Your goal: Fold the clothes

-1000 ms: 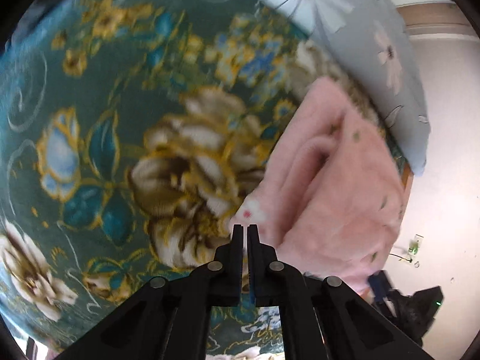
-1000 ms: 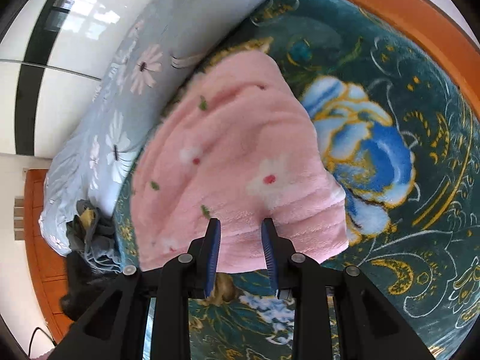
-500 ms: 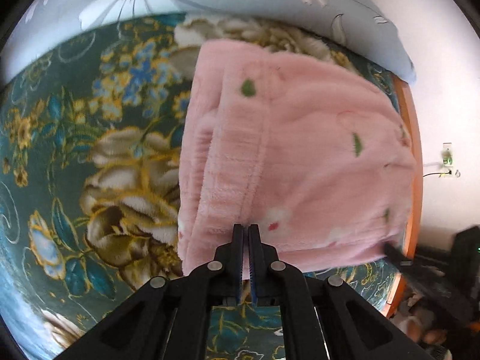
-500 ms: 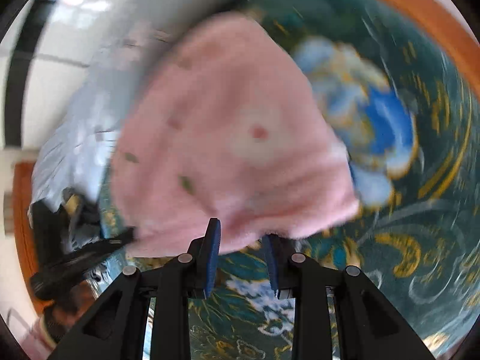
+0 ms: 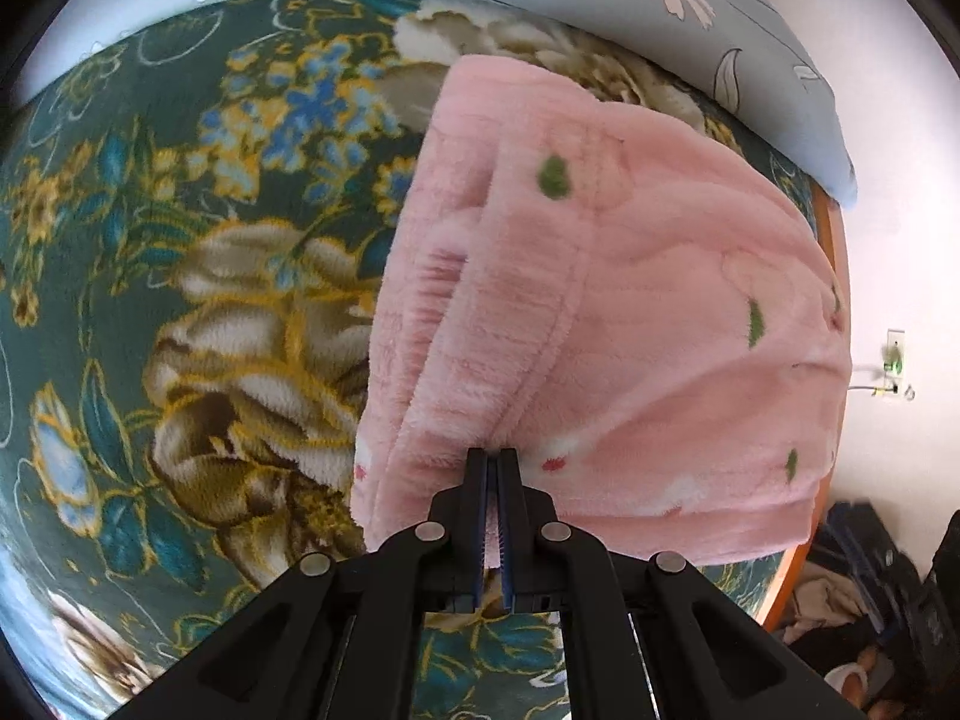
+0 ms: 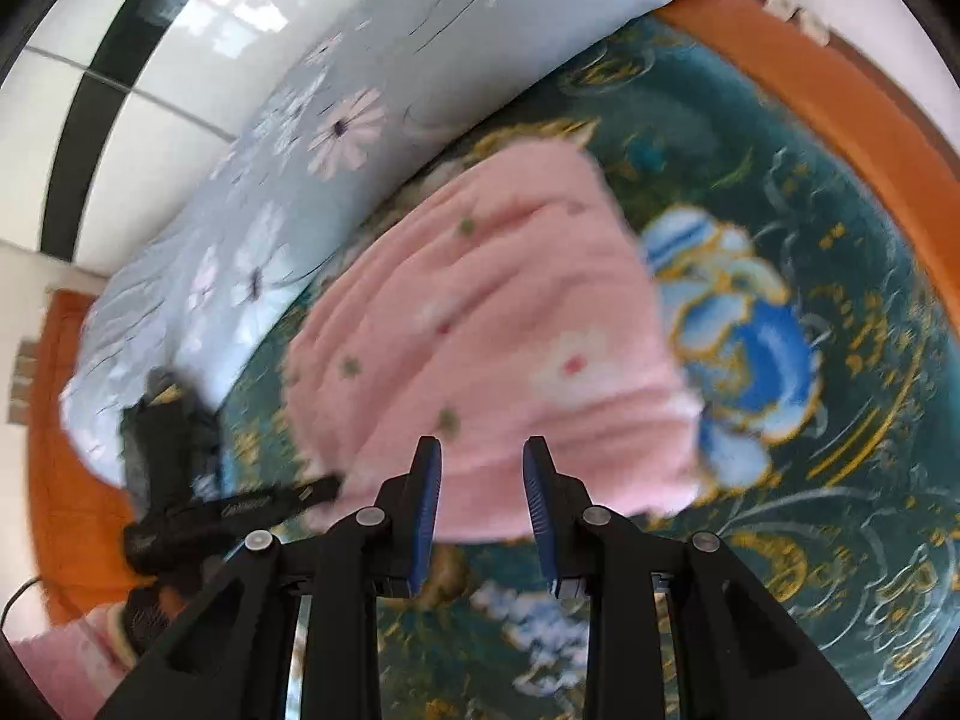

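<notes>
A folded pink fleece garment with small green and red marks lies on the green floral bedspread. My left gripper is shut, with its tips at the garment's near edge and a strip of pink fleece between the pads. In the right wrist view the same pink garment lies ahead. My right gripper is open and empty, just above the garment's near edge. The left gripper shows there as a black shape at the garment's left side.
A pale blue pillow with flower print lies along the far side of the bed. The orange wooden bed frame runs along the right edge. Dark bags and clothes lie on the floor beyond the bed corner.
My left gripper has swung from the bedspread to the garment's near edge and now pinches it. My right gripper stays open and has drawn back slightly from the garment.
</notes>
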Available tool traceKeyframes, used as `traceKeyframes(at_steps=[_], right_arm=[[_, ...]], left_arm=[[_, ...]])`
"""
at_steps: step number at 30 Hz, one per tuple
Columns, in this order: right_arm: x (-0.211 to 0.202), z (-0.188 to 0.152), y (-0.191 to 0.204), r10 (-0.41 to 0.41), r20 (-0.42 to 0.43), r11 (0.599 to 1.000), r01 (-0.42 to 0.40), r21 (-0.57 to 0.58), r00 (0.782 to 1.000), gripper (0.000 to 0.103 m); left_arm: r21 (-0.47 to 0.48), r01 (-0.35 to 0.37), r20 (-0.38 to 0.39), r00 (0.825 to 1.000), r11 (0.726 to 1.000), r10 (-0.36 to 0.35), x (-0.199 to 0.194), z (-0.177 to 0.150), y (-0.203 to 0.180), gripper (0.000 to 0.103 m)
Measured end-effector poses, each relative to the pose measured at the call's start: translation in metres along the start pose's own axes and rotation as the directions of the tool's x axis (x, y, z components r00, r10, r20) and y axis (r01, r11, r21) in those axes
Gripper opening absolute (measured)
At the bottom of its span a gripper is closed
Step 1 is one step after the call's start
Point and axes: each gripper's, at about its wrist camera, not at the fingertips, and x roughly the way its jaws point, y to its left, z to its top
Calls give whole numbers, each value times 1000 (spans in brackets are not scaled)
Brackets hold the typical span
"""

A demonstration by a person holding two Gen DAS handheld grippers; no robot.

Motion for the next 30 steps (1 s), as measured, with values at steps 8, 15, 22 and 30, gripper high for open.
traceKeyframes(at_steps=[8,15,22,30], right_arm=[[75,-2,-50,-19,-150,984,45,172,988,29],[53,-7,-13,-107,-110,993,112,39,988,29],[70,-43,21,-125,-233,991,111,-72,964,33],[63,-77,51,-94,-267,994,78,-69,959,41]], left_arm=[[-36,20,-25,999,999,-21,4,-1,4,5],[-65,46,-36,998,997,-48,-7,-9,15,5],[-53,41,-66,997,998,-44,-17,-30,12,68],[127,-66,-3,998,990,67,-39,-56,-7,79]])
